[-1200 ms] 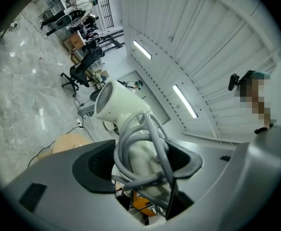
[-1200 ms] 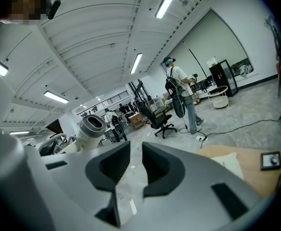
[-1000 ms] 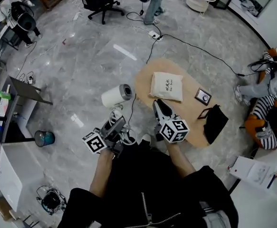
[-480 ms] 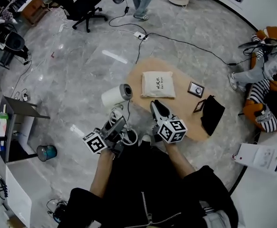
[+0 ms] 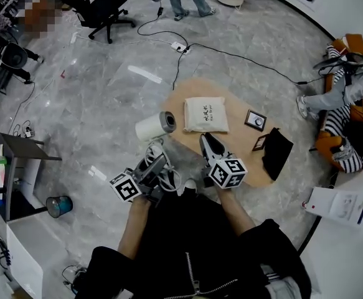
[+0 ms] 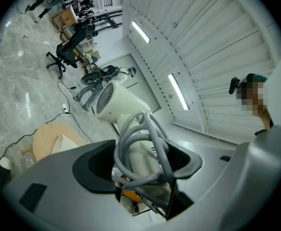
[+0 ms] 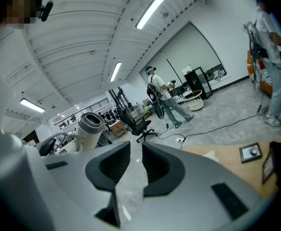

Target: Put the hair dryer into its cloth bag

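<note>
White hair dryer [image 6: 121, 104] clamped in left gripper [image 5: 151, 166] jaws; right gripper [image 7: 136, 160] jaws slightly apart, empty.

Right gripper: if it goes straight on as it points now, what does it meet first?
The right gripper would likely meet the floor first; the table lies to its right. Depth is unclear.

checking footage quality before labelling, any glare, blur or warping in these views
Head view: sharp and evenly lit, with a bright streak of reflected light on the floor and fisheye bending at the edges. Left gripper view: strong fisheye with dark corners, dryer in focus. Right gripper view: ceiling lights blown out, walls curved, table clear.
</note>
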Tool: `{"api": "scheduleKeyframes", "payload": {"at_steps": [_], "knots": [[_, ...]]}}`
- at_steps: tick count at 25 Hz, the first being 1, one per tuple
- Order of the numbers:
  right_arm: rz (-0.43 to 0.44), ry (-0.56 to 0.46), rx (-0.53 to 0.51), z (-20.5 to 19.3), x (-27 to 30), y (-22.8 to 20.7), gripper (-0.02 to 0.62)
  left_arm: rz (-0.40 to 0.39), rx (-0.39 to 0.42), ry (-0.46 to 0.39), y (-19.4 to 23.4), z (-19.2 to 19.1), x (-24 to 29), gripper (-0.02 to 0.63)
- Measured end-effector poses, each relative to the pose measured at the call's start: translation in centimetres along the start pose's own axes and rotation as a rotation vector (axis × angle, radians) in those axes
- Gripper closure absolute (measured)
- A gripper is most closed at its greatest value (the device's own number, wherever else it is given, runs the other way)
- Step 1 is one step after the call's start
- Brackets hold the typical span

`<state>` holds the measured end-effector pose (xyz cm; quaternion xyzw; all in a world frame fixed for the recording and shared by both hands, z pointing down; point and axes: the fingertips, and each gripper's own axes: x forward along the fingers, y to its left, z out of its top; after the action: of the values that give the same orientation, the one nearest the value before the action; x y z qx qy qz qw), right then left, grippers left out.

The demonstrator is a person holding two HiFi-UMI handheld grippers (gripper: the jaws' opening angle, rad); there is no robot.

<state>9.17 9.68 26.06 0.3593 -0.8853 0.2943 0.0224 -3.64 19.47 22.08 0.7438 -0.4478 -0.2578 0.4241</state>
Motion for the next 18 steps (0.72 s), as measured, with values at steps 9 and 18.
{"api": "scheduleKeyframes", "payload": {"at_steps": [9,18], "knots": [[-0.075,0.043,-0.014,0.1,7.0,-1.0,0.512,-0.033,-0.013,0.060,5.0,5.4,2.6,0.299],[-0.203,0.075,0.002,0.6,14.1,-2.2,0.502,-0.097,0.044,0.225,10.2,12.4,6.0,0.299]]}}
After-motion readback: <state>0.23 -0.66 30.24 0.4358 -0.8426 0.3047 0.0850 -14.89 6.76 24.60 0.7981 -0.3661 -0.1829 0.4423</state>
